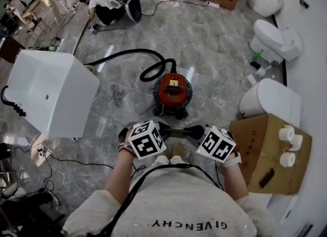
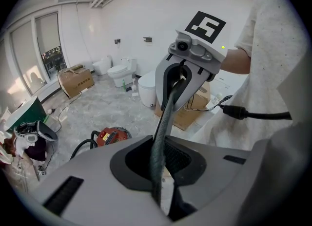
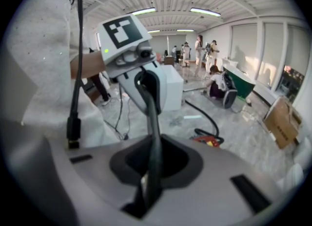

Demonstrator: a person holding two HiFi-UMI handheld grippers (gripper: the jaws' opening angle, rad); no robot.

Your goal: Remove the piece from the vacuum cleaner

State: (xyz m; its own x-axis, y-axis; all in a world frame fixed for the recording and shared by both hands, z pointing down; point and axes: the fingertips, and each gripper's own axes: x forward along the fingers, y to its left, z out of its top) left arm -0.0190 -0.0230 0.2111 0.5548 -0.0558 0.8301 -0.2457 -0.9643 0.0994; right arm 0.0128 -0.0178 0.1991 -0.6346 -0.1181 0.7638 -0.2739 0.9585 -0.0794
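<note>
Scene: seen from the head view, a person stands over a grey marbled floor (image 1: 214,42) with a gripper in each hand, both held low in front of the body.
Task's thing: a slim dark piece (image 1: 180,130) spans level between the two grippers, at the centre of the head view.
Left gripper (image 2: 158,181): its jaws are drawn narrow and pinch one end of the slim dark piece, which runs away from them to the other gripper.
Right gripper (image 3: 151,181): its jaws are also narrow and clamped on the other end of the piece.
Vacuum cleaner (image 1: 172,90): a red round body at 12 o'clock from the grippers, near the piece. Whether anything joins them cannot be told.
Hose (image 1: 153,62): black, looping off the cleaner toward 10 o'clock.
Surroundings: a white box (image 1: 51,93) at 9 o'clock and a cardboard box (image 1: 265,154) at 3 o'clock (neither is part of the job).
Step in hand: judged to be carrying the piece clear of the cleaner with a two-ended grip.
How to do it well: move both hands together at the same height so the piece stays level and is not twisted or stretched. Draw it toward 6 o'clock, away from the hose loop. Loosen neither grip until the piece rests somewhere.
</note>
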